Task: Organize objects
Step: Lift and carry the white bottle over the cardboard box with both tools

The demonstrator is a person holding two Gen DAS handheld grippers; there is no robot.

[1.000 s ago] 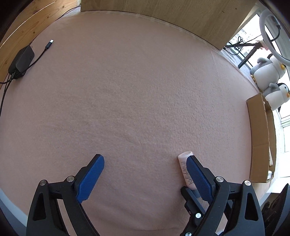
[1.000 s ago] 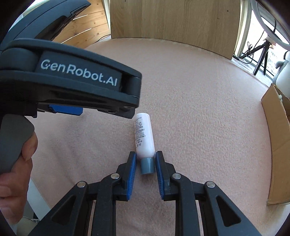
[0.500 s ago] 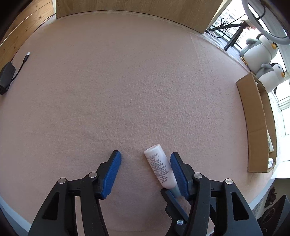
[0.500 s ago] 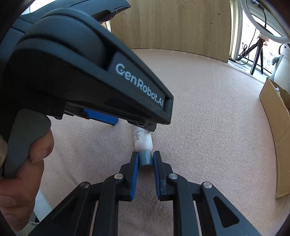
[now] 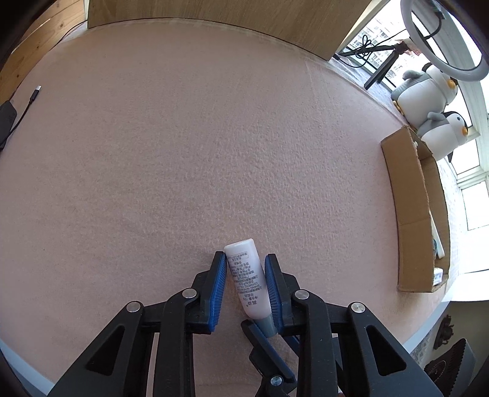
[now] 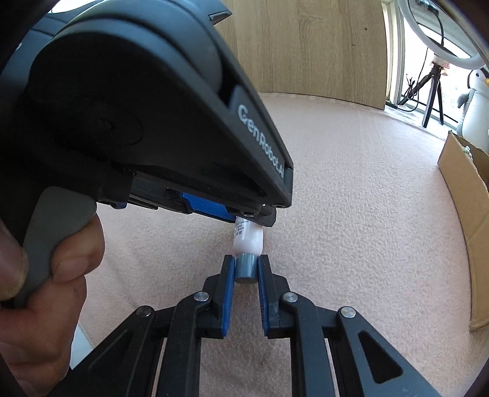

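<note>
You have lots of open room in front of you. The pink cloth table [image 5: 183, 152] is bare ahead and to the left. At the far edge stands a wooden board [image 5: 214, 12]. On the far left edge lie a black charger [image 5: 5, 122] and its cable [image 5: 32, 96]. On the right edge sits an open cardboard box [image 5: 406, 213], with two toy penguins [image 5: 428, 97] just behind it by the window. The near edge of the table is close under both tools.

The little white tube [image 5: 247, 281] lies flat on the cloth, near that edge. Your left gripper [image 5: 244, 262] has a blue pad on each side of the tube's white body. The right pad touches the tube low down by the cap. The left pad touches only near the tube's top corner, and a thin gap shows lower down. So the jaws are nearly closed on it, but you cannot tell if they squeeze it.

Your right gripper [image 6: 247, 262] pinches the tube's grey cap [image 6: 246, 268] between its two blue pads. Both pads press on the cap. The black body of your left tool hangs over the tube from the left, with your hand [image 6: 45, 290] on its handle.
</note>
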